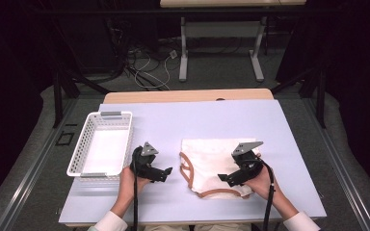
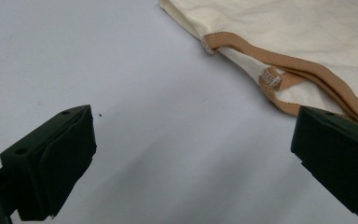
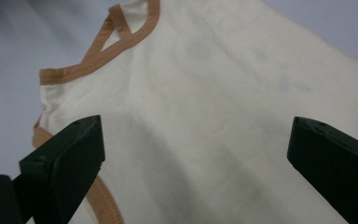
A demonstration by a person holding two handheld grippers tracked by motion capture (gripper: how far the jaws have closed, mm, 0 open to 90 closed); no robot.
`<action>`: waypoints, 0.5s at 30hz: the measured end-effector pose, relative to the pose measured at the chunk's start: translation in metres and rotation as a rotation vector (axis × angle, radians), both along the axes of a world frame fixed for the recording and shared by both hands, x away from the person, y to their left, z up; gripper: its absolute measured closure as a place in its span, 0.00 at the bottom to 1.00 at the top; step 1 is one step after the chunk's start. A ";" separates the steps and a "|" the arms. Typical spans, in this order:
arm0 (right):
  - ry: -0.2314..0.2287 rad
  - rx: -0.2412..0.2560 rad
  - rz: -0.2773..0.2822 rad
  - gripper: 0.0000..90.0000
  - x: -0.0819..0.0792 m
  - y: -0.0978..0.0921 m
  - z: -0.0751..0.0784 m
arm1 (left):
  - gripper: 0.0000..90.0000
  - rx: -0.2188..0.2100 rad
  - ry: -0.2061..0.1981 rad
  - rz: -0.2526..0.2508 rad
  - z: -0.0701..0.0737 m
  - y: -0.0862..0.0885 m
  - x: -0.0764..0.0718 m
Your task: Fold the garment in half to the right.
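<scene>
Nearest the person's edge of the table (image 1: 289,192), two white-sleeved forearms are coming in, each hand holding a gripper. The left gripper (image 1: 166,172) is hovering over bare table surface just left of the cream garment (image 1: 212,163), its jaws standing wide apart with nothing between them; in the left gripper view the tan-trimmed edge of the garment (image 2: 284,28) is lying just beyond the jaw at the right of that view. The right gripper (image 1: 224,178) is sitting above the garment's right part — its jaws are also spread wide and gripping nothing, and in the right gripper view the pale cloth (image 3: 205,102) is stretching flat beneath them, with the tan binding (image 3: 98,51) curving at the upper left.

The garment is lying flat on the right half of the table, near the front edge. Farther left, a white perforated basket (image 1: 84,144) is standing well apart from the cloth. Beyond the table — another table's legs (image 1: 183,53) and loose cables (image 1: 144,67) are showing on the floor.
</scene>
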State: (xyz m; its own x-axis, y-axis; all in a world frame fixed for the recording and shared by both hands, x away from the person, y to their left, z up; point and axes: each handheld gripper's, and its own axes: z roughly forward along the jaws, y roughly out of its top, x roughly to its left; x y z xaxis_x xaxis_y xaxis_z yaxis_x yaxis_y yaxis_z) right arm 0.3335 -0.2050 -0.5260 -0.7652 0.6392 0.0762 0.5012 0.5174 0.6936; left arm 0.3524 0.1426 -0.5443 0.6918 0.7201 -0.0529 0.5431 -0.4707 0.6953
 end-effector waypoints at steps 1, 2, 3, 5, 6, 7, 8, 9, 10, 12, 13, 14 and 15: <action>-0.005 -0.001 0.011 0.04 -0.002 0.003 0.000 | 0.00 0.001 -0.001 -0.002 0.000 0.000 0.000; -0.008 -0.005 0.015 0.04 -0.004 0.005 0.000 | 0.00 0.002 -0.002 -0.001 0.000 0.000 0.000; -0.007 -0.009 0.025 0.04 -0.005 0.007 0.000 | 0.00 0.003 -0.003 -0.001 0.000 0.000 0.000; -0.002 -0.016 0.047 0.05 -0.008 0.013 -0.001 | 0.00 -0.001 -0.001 0.001 -0.001 0.000 0.000; -0.003 -0.023 0.057 0.05 -0.010 0.016 -0.001 | 0.00 0.005 -0.004 -0.001 0.000 0.001 0.000; 0.002 -0.025 0.068 0.05 -0.012 0.021 -0.002 | 0.00 0.007 -0.004 -0.001 0.000 0.001 0.000; -0.001 -0.035 0.076 0.06 -0.013 0.023 -0.002 | 0.00 0.008 -0.004 -0.001 0.000 0.001 0.000; -0.004 -0.038 0.081 0.08 -0.015 0.026 -0.002 | 0.00 0.009 -0.005 0.000 0.000 0.002 0.000; -0.005 -0.042 0.089 0.09 -0.017 0.028 -0.002 | 0.00 0.008 -0.006 0.000 0.000 0.002 0.000; -0.011 -0.042 0.105 0.11 -0.018 0.033 -0.004 | 0.00 0.007 -0.008 0.001 0.000 0.001 0.000; -0.009 -0.044 0.111 0.12 -0.019 0.036 -0.004 | 0.00 0.010 -0.009 0.000 0.000 0.001 0.000; -0.010 -0.048 0.119 0.13 -0.020 0.038 -0.005 | 0.00 0.012 -0.009 0.000 0.000 0.001 0.000; 0.000 -0.052 0.127 0.14 -0.022 0.040 -0.005 | 0.00 0.012 -0.010 -0.001 0.000 0.001 0.000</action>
State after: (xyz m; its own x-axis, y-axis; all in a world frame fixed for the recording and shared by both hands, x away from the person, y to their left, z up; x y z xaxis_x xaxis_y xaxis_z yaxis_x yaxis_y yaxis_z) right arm 0.3117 -0.1649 -0.5310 -0.8402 0.5404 0.0452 0.4294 0.6121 0.6640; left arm 0.3527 0.1433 -0.5444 0.6931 0.7199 -0.0374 0.5358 -0.4799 0.6947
